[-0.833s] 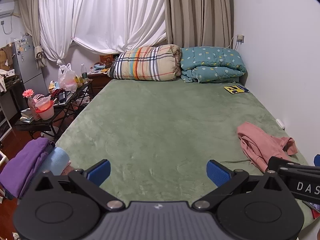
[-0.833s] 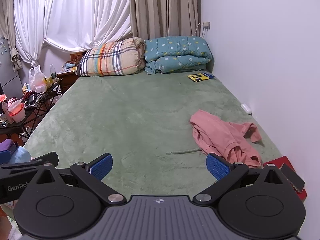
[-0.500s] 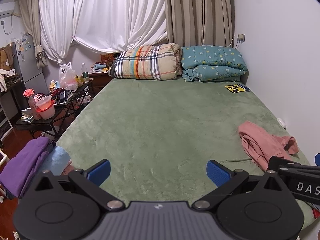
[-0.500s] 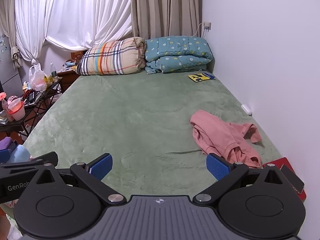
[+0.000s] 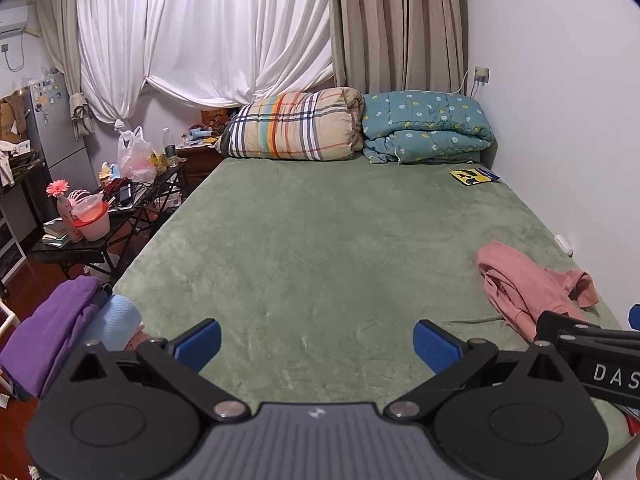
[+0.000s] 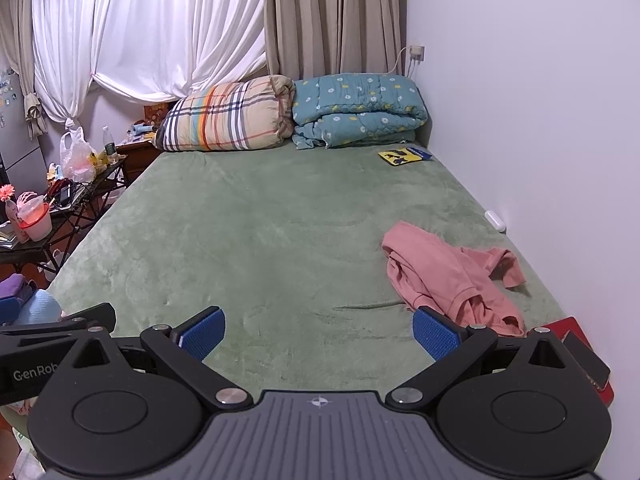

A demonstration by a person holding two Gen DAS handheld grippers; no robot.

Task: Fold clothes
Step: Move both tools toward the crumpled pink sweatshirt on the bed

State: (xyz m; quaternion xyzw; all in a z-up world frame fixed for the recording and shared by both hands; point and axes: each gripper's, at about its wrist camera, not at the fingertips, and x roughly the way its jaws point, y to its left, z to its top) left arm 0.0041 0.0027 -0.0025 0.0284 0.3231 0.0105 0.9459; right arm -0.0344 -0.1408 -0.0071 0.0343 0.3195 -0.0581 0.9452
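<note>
The crumpled salmon-pink knit top lies bunched on the green plush bed, near the wall; soft, light, limp, likely to drape; best taken at hem or shoulder seams; left gripper and right gripper hover, jaws apart, holding nothing.

I am counting one pink garment, two rolled quilts, plaid and teal, one yellow card, one phone.

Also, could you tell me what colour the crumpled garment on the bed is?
Salmon pink; the crumpled cotton garment shows best in the right wrist view.
</note>
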